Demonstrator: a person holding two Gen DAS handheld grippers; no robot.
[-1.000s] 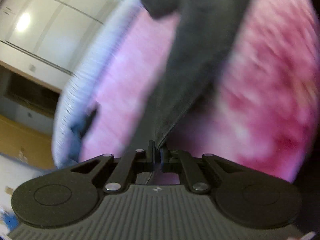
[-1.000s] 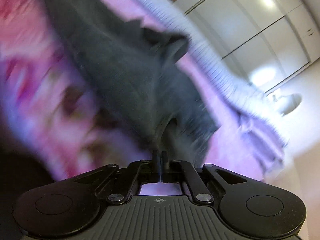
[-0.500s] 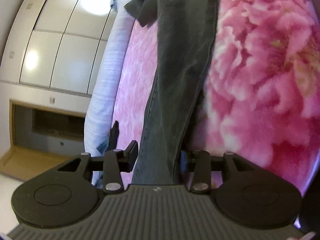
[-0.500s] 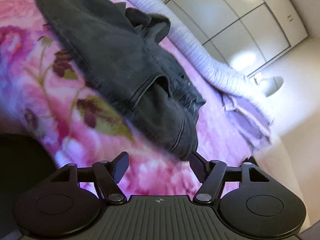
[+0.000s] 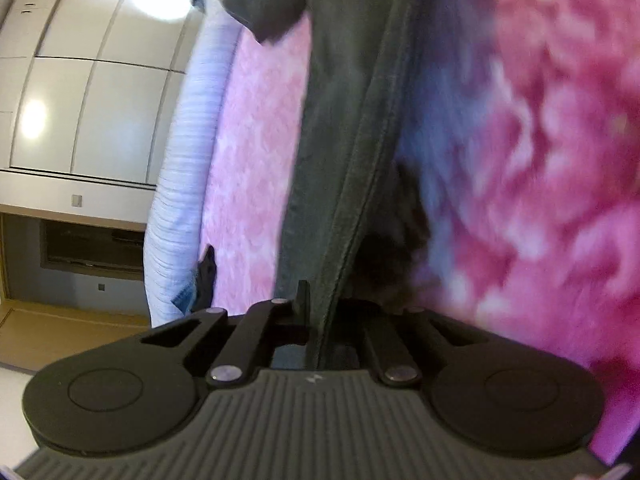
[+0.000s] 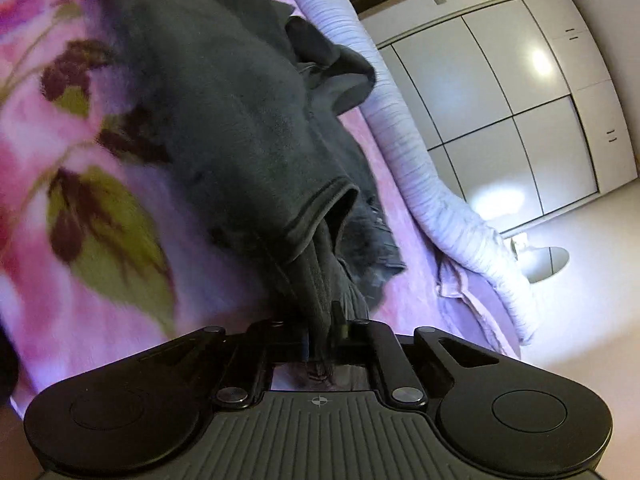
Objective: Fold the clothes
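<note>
Both grippers are clamped on the dark grey jeans (image 5: 352, 112). Left gripper (image 5: 318, 312): jaws pinched nearly together with a seamed edge of the denim running straight down between them. Right gripper (image 6: 324, 328): same, jaws closed down on a bunched fold of denim next to the hem opening of a leg.

The jeans lie on the pink floral blanket (image 5: 540, 160) covering the bed. In my left view they stretch away from the gripper as a long strip, with a flap (image 5: 266, 4) sticking out to the left at the far end. In my right view the fabric mounds up in front of the gripper and blocks most of the bed behind it.

Around it:
- a white ribbed bolster or rolled cover (image 5: 180, 168) along the bed's edge, past the jeans
- a small dark item with a blue bit (image 5: 202, 280) at the near end of that roll; I can't tell what it is
- a crumpled lilac cloth (image 6: 472, 292) hanging at the bed's corner in the right view
- white wardrobe doors (image 6: 500, 92) with lamp glare on them
- a round white object (image 6: 548, 264) on the floor near the wardrobe, too washed out to identify

No readable text or brand anywhere; only a small crosshair mark (image 6: 319, 401) on the right gripper body.
</note>
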